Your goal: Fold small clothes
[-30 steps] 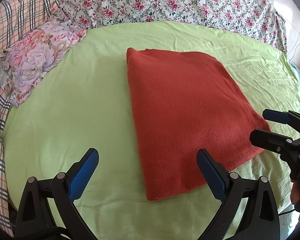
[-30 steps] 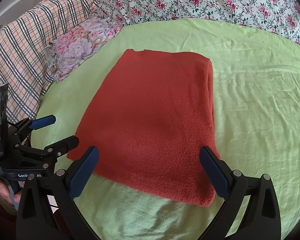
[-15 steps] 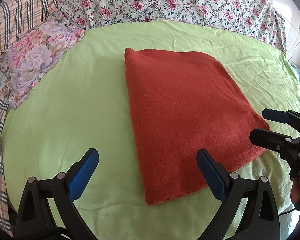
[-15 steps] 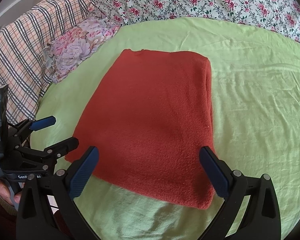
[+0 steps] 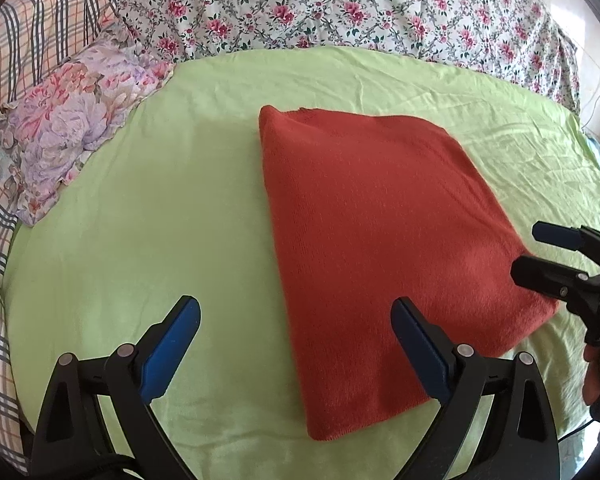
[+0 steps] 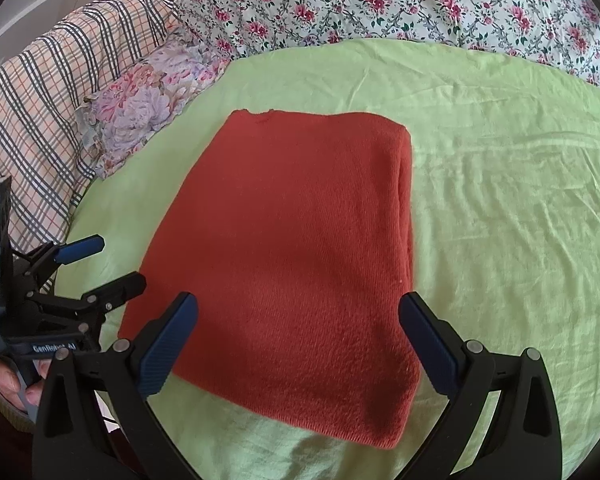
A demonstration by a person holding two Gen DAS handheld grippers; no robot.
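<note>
- Folded rust-red knit garment (image 6: 292, 248) lying flat in a rough rectangle at the middle of the light green bedsheet (image 6: 500, 220); layered fold edge visible along its right side in the right wrist view.
- Garment free of both claws; nothing gripping it.
- Left claw (image 5: 296, 344) released, blue-padded fingers spread wide, held above the garment's near left corner and the bare sheet beside it.
- Right claw (image 6: 298, 342) released likewise, fingers spread and framing the garment's near edge from above.
- Each claw also seen from the other's camera, at the frame edge, near the garment's side corners.
- Purple floral pillow (image 5: 72, 132) at the sheet's far left, well apart from the garment.
- Rose-patterned coverlet (image 6: 400, 4) along the far side of the bed; plaid blanket (image 6: 48, 108) at left.
</note>
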